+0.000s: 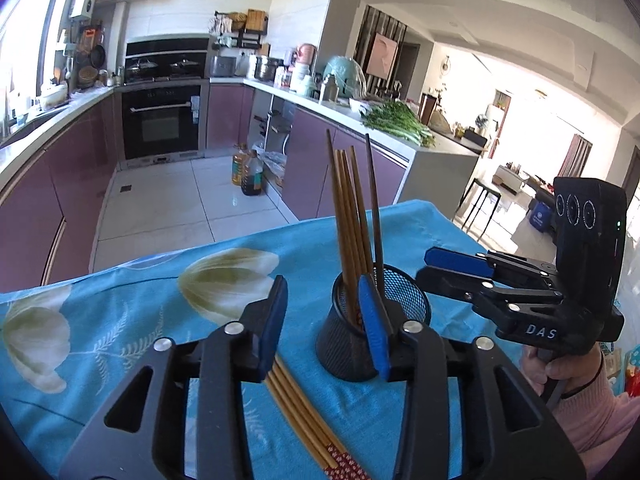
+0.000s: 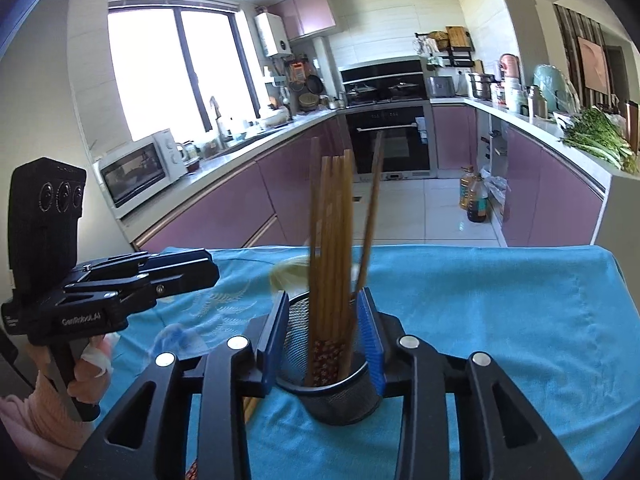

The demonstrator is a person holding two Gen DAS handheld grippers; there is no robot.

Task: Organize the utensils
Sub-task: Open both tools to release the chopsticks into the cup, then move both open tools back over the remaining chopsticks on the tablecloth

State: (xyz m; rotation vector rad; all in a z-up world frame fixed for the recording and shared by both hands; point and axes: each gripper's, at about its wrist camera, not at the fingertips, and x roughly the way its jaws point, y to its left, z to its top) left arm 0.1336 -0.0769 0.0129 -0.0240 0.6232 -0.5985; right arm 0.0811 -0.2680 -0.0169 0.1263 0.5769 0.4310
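Note:
A black mesh cup [image 1: 404, 308] [image 2: 340, 400] stands on the blue flowered tablecloth [image 1: 160, 300] [image 2: 500, 320]. Several wooden chopsticks [image 1: 348, 208] [image 2: 332, 220] stand in it, blurred in the right wrist view, and one dark chopstick [image 1: 374, 200] leans apart from them. My right gripper [image 2: 322, 336] [image 1: 424, 266] is open at the cup's rim, its blue pads on either side of the standing chopsticks and clear of them. My left gripper [image 1: 324, 320] [image 2: 208, 274] is open just left of the cup. More chopsticks [image 1: 296, 408] lie flat on the cloth beneath its left finger.
The table's far edge drops to a tiled kitchen floor with oil bottles [image 1: 250, 172]. Purple cabinets and counters ring the room, with greens [image 1: 396, 120] on the right counter and a microwave [image 2: 136, 168] on the left. A person's hand [image 1: 560, 368] grips the right handle.

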